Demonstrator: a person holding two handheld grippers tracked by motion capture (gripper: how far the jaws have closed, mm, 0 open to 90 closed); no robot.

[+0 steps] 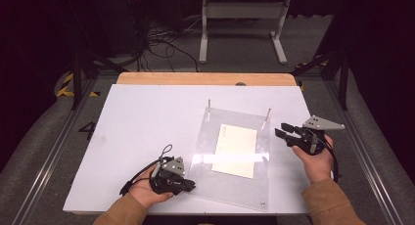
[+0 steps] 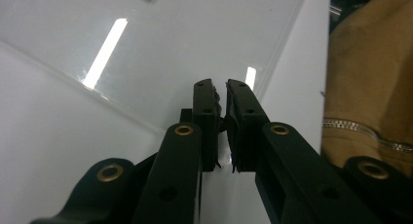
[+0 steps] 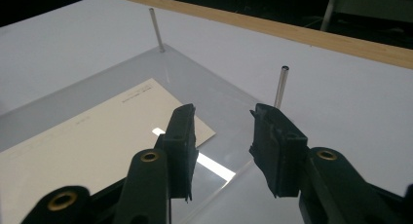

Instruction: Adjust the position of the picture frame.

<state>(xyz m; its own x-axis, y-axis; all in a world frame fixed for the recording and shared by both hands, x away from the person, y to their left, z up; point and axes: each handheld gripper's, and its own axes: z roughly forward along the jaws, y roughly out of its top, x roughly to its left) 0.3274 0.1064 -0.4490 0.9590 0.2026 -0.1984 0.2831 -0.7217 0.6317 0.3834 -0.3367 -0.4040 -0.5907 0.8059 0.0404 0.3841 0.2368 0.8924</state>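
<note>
Jaws first: those of the right gripper (image 3: pixel 221 151) stand wide apart with nothing between them; those of the left gripper (image 2: pixel 220 131) are drawn almost together, a thin slit between the pads, nothing seen gripped.

Table (image 1: pixel 147 112): white top, with a strip of bare wood along the 12 o'clock edge, the largest item on record.

Clear plastic sheet (image 1: pixel 205 186): lies flat on the table, right of centre, slightly skewed, running from about the middle toward 6 o'clock. Light streaks reflect off it in the left gripper view (image 2: pixel 195 44).

Cream card (image 1: pixel 236 150): a printed sheet lying at the centre of the plastic sheet; whether it sits on top or beneath cannot be told. In the right gripper view (image 3: pixel 87 136) faint print runs near its far edge.

Left gripper (image 1: pixel 172 176): held in the person's left hand (image 1: pixel 147 191) at 7 o'clock of the table, at the near-left edge of the plastic sheet, its tips over that edge. Tan sleeve (image 2: pixel 370 78) shows to its right in its own view.

Right gripper (image 1: pixel 289 133): held in the right hand (image 1: pixel 315 161) at 3 o'clock, just beside the sheet's right edge, pointing toward 9 o'clock.

Two thin metal pins (image 1: pixel 209 107), (image 1: pixel 267 116): upright at the sheet's far corners, toward 12 o'clock; the nearer one (image 3: pixel 279 86) rises just beyond the right gripper's right jaw.
</note>
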